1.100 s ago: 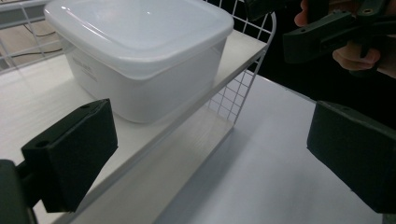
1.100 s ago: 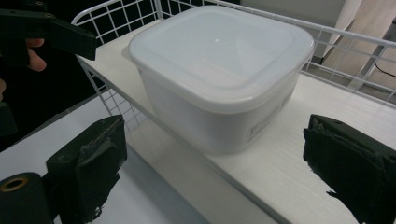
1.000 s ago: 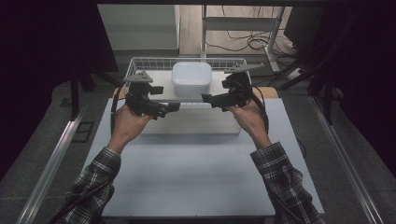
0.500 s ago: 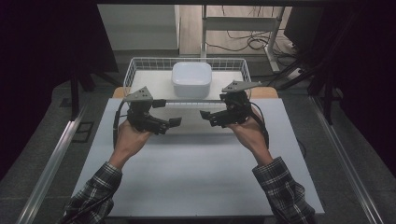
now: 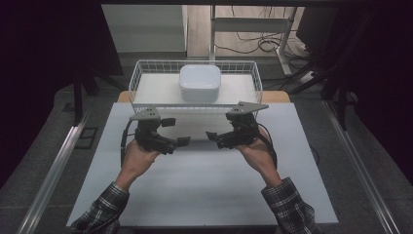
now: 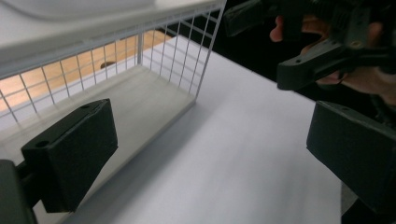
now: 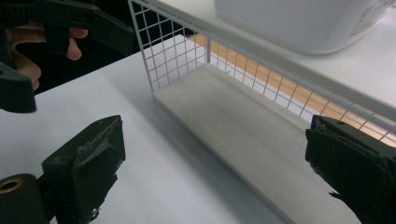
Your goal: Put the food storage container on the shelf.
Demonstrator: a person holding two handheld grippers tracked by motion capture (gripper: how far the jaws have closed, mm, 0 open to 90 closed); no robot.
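2 grippers, my left gripper (image 5: 184,141) and right gripper (image 5: 210,135), jaws released at frame centre; wire basket (image 5: 138,79) above runs long axis left-right.

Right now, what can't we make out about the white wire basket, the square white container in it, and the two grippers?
- Square white container: its contents are hidden by its closed top in the high view; the frame edge crops it in both gripper views.
- White wire basket: its far side is cut off in the left gripper view.
- Left gripper and right gripper: jaw gaps are too small to judge from the high view.
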